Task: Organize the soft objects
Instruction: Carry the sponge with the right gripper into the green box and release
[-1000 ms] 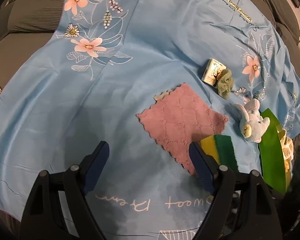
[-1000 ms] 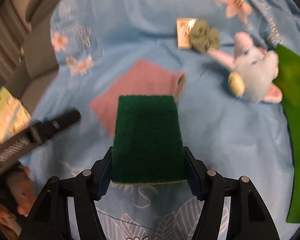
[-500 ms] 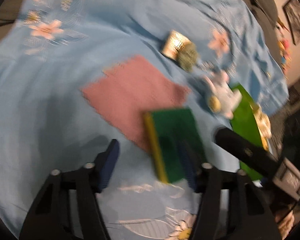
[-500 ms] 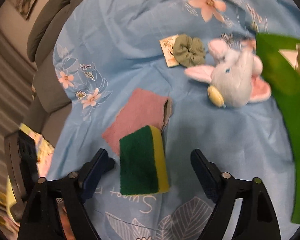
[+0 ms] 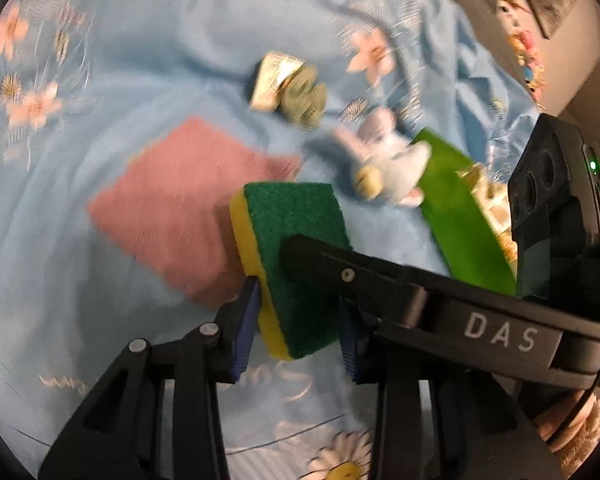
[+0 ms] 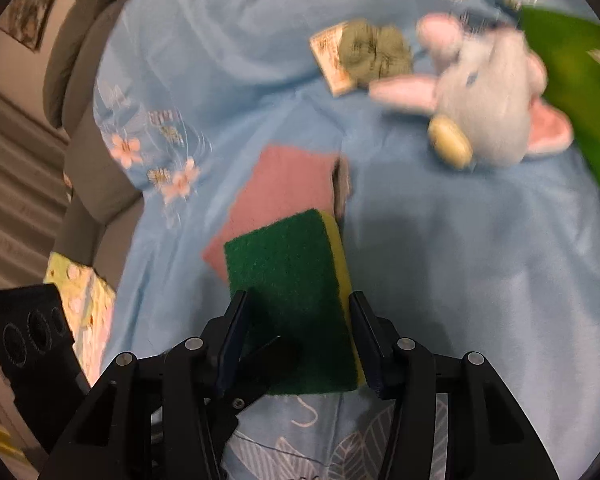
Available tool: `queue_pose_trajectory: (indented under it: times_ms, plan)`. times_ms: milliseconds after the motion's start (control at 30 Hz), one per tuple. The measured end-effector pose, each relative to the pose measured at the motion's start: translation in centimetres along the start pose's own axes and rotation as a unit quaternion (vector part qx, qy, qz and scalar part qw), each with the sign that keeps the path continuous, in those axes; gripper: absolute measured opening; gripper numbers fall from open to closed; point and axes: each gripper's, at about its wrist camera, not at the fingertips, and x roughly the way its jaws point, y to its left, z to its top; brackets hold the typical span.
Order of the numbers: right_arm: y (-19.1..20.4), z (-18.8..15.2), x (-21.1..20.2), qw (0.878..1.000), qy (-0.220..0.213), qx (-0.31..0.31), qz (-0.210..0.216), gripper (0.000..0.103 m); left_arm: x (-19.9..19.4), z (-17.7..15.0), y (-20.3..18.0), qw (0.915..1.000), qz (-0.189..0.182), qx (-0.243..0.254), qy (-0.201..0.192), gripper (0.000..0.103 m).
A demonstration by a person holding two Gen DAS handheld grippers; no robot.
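The sponge [image 5: 296, 264] now sits between both closing grippers: left gripper [image 5: 296, 320] apparently clamping, right gripper [image 6: 296, 344] narrowed; open sheet [image 6: 460, 280] rightward.

The sponge [image 5: 296, 248] has a rough, matt green scouring face over smooth yellow foam. The pink cloth [image 5: 172, 216] at the frame's centre left looks fuzzy. The blue sheet [image 5: 140, 60] is smooth with a faint sheen. The toy [image 6: 488, 100] is plush.
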Motion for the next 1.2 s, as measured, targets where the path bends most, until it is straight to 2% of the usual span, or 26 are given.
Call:
queue_pose_trajectory:
  times_ms: [100,200,367,533,700,967,1100,1200]
  plan:
    - [-0.3,0.4,-3.5,0.998,-0.054,0.021,0.009,0.053,-1.1,1.5,-3.2,0.9983,-0.015,0.038,-0.042,0.033]
    - [-0.9,0.8,-6.7,0.995,-0.094,0.024,-0.005,0.053,-1.1,2.5,-6.4,0.9949,-0.047,0.066,-0.061,0.033]
    - [-4.6,2.2,-13.2,0.982,-0.169,0.061,-0.053,0.053,1.1,4.0,-12.5,0.987,-0.107,0.106,-0.057,0.032]
    - [-9.6,2.7,-17.8,0.967,-0.205,0.114,-0.096,0.053,4.0,4.4,-17.5,0.9784,-0.153,0.136,-0.026,0.032]
    - [-13.6,2.2,-20.1,0.953,-0.215,0.165,-0.135,0.053,7.2,3.9,-21.7,0.9706,-0.19,0.145,0.03,0.032]
    - [-18.5,1.6,-21.8,0.938,-0.196,0.218,-0.182,0.053,10.5,2.7,-25.3,0.9604,-0.211,0.155,0.096,0.032]
    - [-19.8,1.2,-21.8,0.936,-0.186,0.229,-0.191,0.054,11.6,2.3,-26.2,0.9607,-0.189,0.169,0.112,0.032]
    - [-20.9,1.3,-20.9,0.938,-0.169,0.235,-0.191,0.054,12.8,2.1,-26.3,0.9644,-0.153,0.174,0.128,0.033]
